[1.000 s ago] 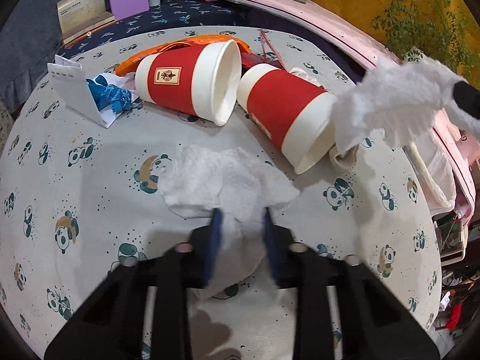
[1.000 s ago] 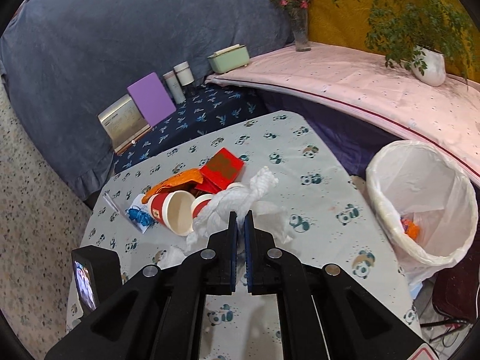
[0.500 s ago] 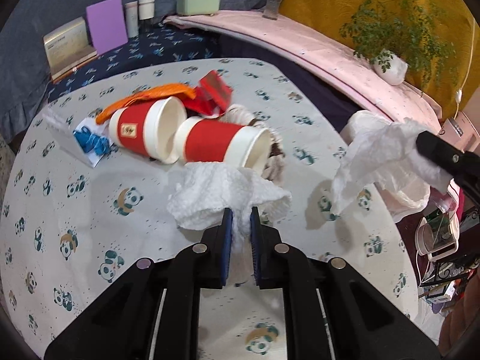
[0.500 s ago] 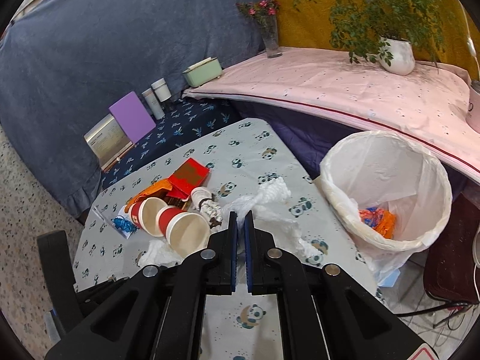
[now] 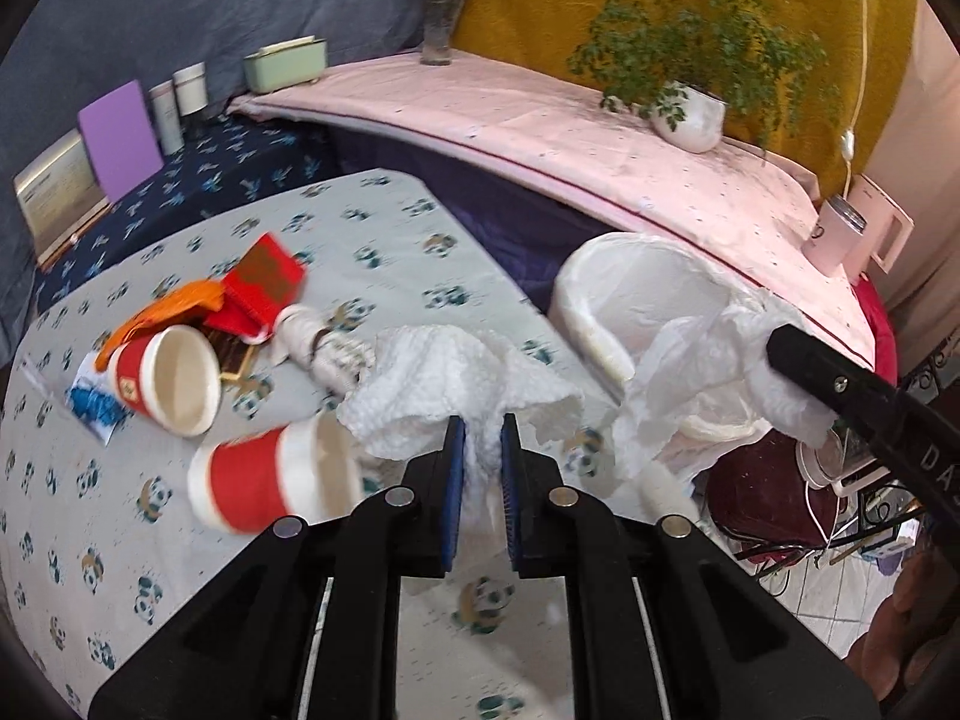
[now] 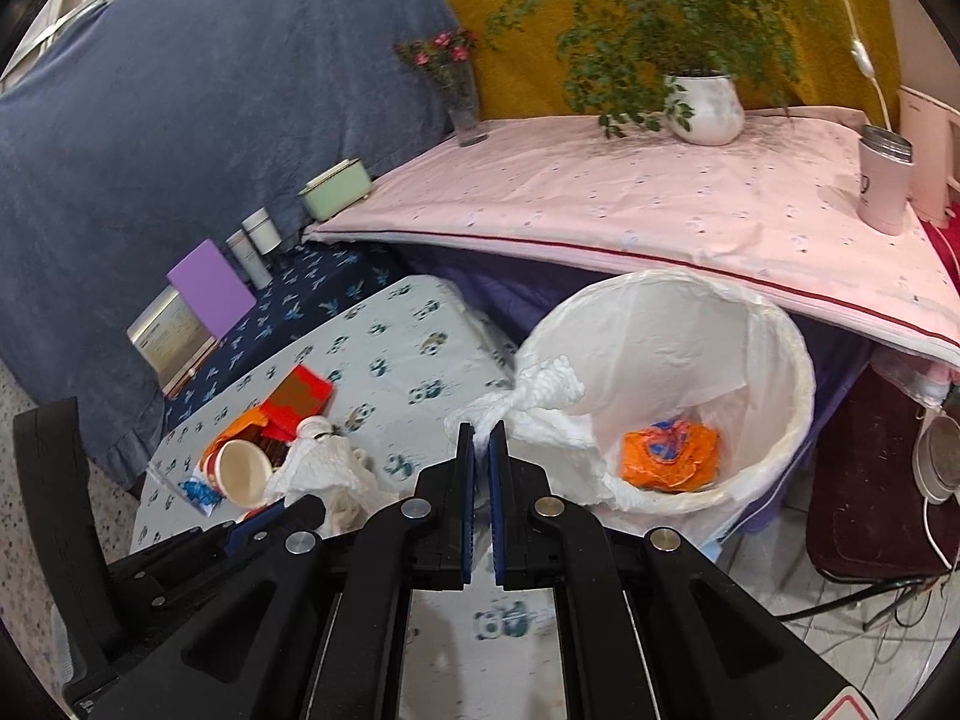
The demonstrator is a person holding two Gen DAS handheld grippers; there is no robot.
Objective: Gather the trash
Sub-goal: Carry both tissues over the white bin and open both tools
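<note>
we find the left gripper (image 5: 478,441) pinching a crumpled white paper towel (image 5: 456,378) between its blue pads, held clear above the panda-print table (image 5: 384,228). to its right, the right gripper (image 6: 481,450) is pressed together on a second twisted white tissue (image 6: 540,396), which hangs at the near rim of the lined trash bin (image 6: 780,324) beside the table's right edge.

in our judgement the step in hand is carrying both wads to the bin. to do it well, each wad should be brought fully over the opening before the grip is let go, since loose tails of tissue could catch on the rim or drape outside the liner. the right wad is closest and looks ready to go in first; the left one has further to travel and should stay lifted so that it does not drag the cups.

containers, left to right:
1. an upright-lying red paper cup (image 5: 162,381), on its side, mouth toward the camera, appears empty.
2. a second red paper cup (image 5: 270,480), on its side near the left gripper, blurred; we cannot tell its contents.
3. the bin holds 1 orange wrapper (image 6: 669,456) at the bottom of its white liner; nothing else visible inside.

an orange wrapper (image 5: 174,309), a red packet (image 5: 264,276) and a blue scrap (image 5: 93,411) remain on the table.
</note>
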